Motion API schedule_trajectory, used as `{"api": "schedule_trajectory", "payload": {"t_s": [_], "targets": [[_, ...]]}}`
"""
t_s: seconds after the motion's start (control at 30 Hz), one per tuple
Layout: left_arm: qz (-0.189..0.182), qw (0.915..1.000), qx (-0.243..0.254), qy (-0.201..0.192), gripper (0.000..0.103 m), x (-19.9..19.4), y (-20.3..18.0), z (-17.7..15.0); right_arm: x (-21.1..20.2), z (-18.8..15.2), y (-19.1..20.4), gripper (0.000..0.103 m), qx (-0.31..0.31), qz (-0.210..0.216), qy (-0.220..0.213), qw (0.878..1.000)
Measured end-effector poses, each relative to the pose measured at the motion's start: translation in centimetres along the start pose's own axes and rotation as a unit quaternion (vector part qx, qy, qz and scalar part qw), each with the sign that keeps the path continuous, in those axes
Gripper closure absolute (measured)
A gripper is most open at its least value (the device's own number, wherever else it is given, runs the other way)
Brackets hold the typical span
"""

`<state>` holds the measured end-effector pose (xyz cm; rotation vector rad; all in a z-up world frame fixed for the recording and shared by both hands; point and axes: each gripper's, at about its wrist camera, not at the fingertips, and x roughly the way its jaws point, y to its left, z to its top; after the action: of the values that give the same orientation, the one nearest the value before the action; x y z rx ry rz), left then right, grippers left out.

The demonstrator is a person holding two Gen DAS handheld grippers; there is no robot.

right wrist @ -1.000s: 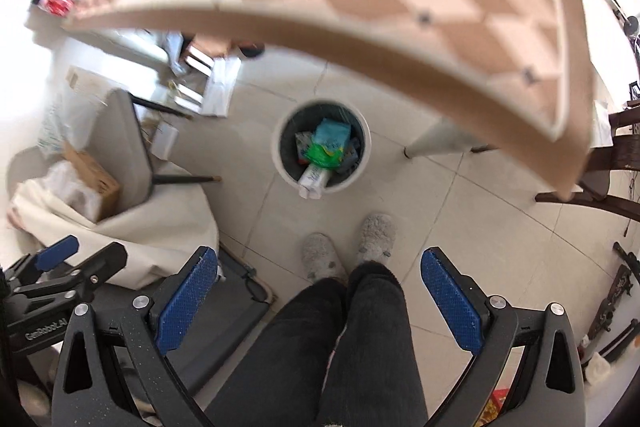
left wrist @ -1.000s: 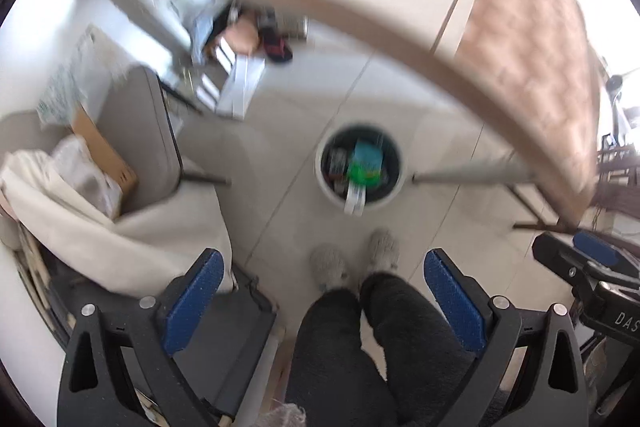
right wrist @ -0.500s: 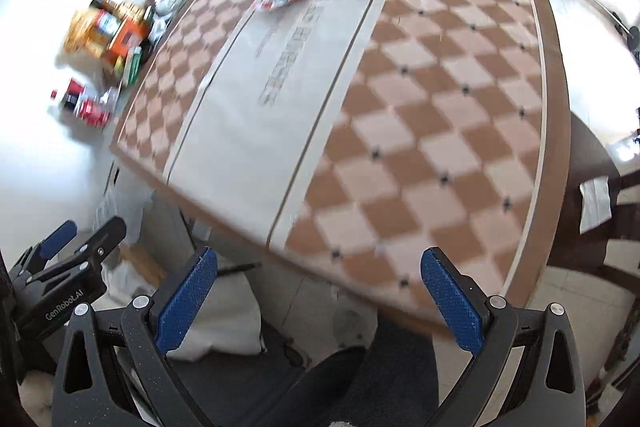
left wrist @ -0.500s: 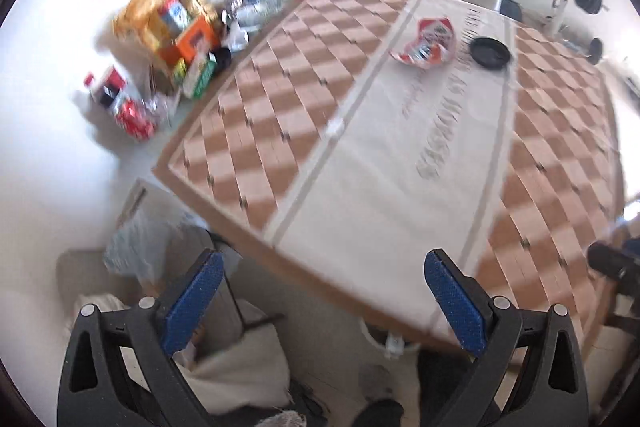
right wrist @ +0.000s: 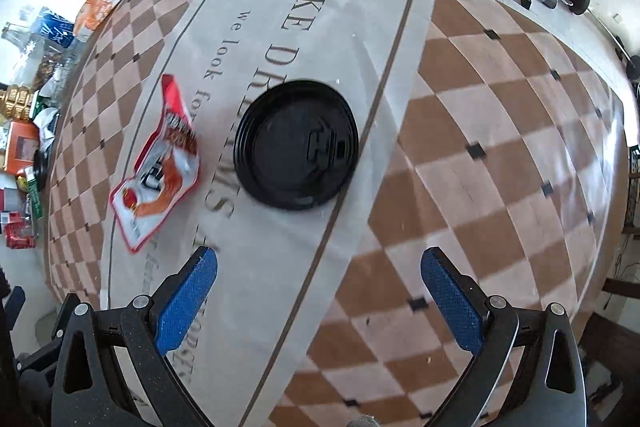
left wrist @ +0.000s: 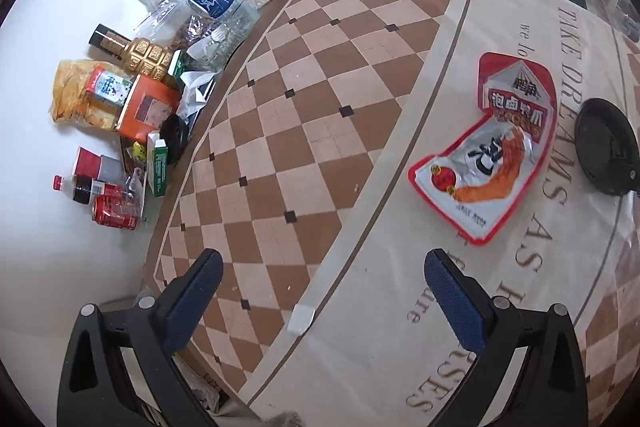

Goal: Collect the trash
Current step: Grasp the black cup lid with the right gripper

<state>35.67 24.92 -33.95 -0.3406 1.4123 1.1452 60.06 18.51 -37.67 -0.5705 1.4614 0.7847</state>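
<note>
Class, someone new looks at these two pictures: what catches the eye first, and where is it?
A red snack wrapper lies flat on the pale middle strip of the checked tablecloth, with a black cup lid just beside it. Bottles and boxes crowd the table's far left edge.

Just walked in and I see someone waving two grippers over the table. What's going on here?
A person is clearing trash off the checkered tablecloth. Both grippers are open and empty, hovering above the table. The right gripper faces the round black plastic cup lid; the left gripper looks toward the crumpled red and white snack wrapper lying beside the lid. Neither piece has been picked up yet.
</note>
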Motion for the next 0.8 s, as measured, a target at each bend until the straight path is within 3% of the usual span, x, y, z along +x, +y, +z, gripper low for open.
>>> {"api": "schedule_trajectory", "payload": {"t_s": [0.13, 0.2, 0.3, 0.33, 0.4, 0.5, 0.63, 0.7, 0.8], "targets": [[-0.011, 0.9999, 0.009, 0.009, 0.0, 1.3, -1.2, 2.4, 3.5, 4.6, 1.1, 0.0, -0.012, 0.002, 0.021, 1.0], [-0.035, 0.9991, 0.017, 0.013, 0.0, 1.7, -1.7, 3.2, 4.8, 5.6, 1.7, 0.0, -0.022, 0.002, 0.03, 0.999], [-0.086, 0.9953, 0.036, 0.025, 0.0, 2.1, -3.0, 4.3, 5.5, 6.0, 2.9, 0.001, -0.055, -0.031, 0.02, 0.998], [-0.106, 0.993, 0.044, 0.03, 0.0, 2.3, -3.4, 4.6, 5.6, 6.0, 3.1, 0.002, -0.064, -0.04, 0.016, 0.997], [-0.135, 0.987, 0.078, 0.041, 0.0, 2.4, -4.8, 5.0, 5.2, 5.9, 3.2, 0.016, -0.08, -0.061, 0.0, 0.995], [-0.165, 0.9742, 0.146, 0.048, 0.0, 2.3, -7.5, 5.3, 5.0, 5.5, 1.5, 0.017, -0.079, -0.052, -0.001, 0.996], [-0.165, 0.9548, 0.241, 0.052, 0.0, 2.5, -11.3, 5.1, 4.5, 5.2, -2.4, 0.017, -0.055, -0.04, 0.005, 0.998], [-0.162, 0.9488, 0.264, 0.064, 0.0, 3.2, -12.7, 5.1, 4.1, 4.7, -4.7, 0.017, -0.04, -0.032, 0.01, 0.999], [-0.18, 0.9477, 0.255, 0.066, 0.005, 3.5, -13.1, 5.6, 3.7, 4.1, -7.3, 0.017, -0.022, -0.022, 0.012, 0.999]]}}
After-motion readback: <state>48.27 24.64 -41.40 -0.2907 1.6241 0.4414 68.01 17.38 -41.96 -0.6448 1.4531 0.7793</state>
